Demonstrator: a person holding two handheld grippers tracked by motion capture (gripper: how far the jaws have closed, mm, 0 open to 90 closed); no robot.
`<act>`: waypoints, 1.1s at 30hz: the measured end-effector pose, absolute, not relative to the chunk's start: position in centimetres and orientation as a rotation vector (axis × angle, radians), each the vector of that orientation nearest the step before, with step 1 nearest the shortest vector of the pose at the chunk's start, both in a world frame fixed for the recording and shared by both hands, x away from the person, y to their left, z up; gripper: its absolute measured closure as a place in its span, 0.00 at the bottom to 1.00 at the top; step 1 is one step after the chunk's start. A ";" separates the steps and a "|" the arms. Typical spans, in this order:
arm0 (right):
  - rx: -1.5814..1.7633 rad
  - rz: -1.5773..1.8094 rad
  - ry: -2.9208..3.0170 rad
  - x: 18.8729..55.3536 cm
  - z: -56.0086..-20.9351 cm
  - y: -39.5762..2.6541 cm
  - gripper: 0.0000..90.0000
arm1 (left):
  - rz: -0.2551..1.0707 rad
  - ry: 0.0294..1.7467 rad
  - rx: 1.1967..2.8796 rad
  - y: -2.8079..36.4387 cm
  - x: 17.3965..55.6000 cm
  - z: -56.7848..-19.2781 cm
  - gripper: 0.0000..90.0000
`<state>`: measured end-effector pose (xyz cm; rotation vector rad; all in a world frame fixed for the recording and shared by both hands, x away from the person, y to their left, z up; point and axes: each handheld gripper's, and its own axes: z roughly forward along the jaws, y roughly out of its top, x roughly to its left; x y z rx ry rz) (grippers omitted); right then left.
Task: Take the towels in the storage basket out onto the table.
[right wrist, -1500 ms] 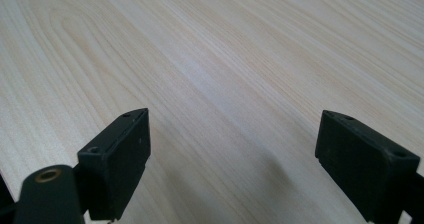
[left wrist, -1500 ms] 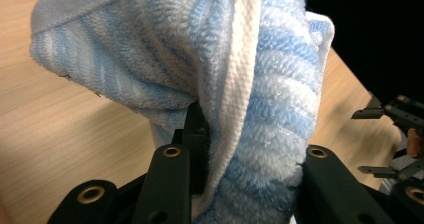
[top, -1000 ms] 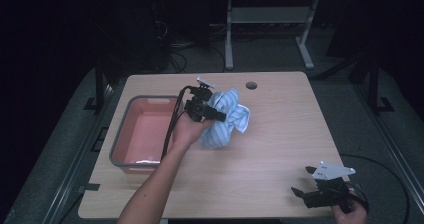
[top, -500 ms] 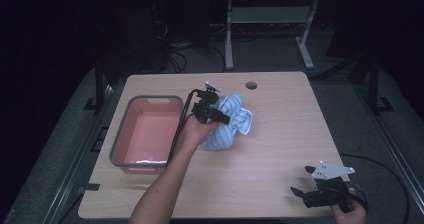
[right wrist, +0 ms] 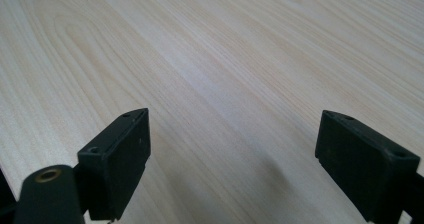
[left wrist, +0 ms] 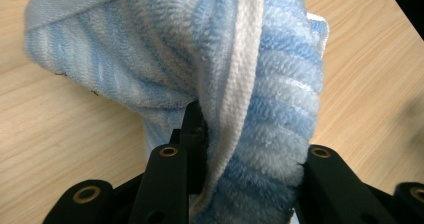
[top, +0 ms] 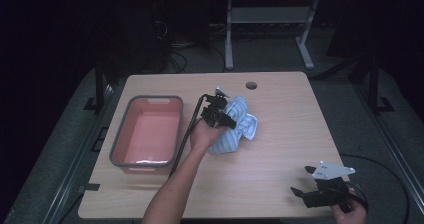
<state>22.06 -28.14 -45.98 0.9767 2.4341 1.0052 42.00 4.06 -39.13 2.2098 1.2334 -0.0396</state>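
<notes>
Centrally, blue-striped towel (top: 239, 125) bunched on worktop (top: 280, 149), just right of pink tub (top: 147, 131). Left gripper (top: 227, 121) clamped on towel fold; jaws part-closed around thick pile. Right gripper (top: 305, 193) sat at near right corner of worktop, well apart from towel; jaws spread wide, holding nothing.

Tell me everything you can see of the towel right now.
The towel is light blue terry with paler stripes and a flat white woven band along one edge. It is bunched into a crumpled lump, not spread out, near the middle of the wooden table, just right of the pink tub but apart from it. The left gripper is closed on a thick fold; in the left gripper view the pile bulges between the jaws. Its lower part seems to rest on the table.
</notes>
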 end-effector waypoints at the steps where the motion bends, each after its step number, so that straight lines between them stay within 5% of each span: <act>1: 0.974 1.001 2.435 22.1 -46.0 -28.1 0.15 | -0.038 1.230 2.219 3.9 42.0 -39.4 0.75; 33: 0.967 0.994 2.437 22.1 -45.9 -28.0 0.15 | -0.082 1.196 2.260 2.2 41.5 -42.2 0.63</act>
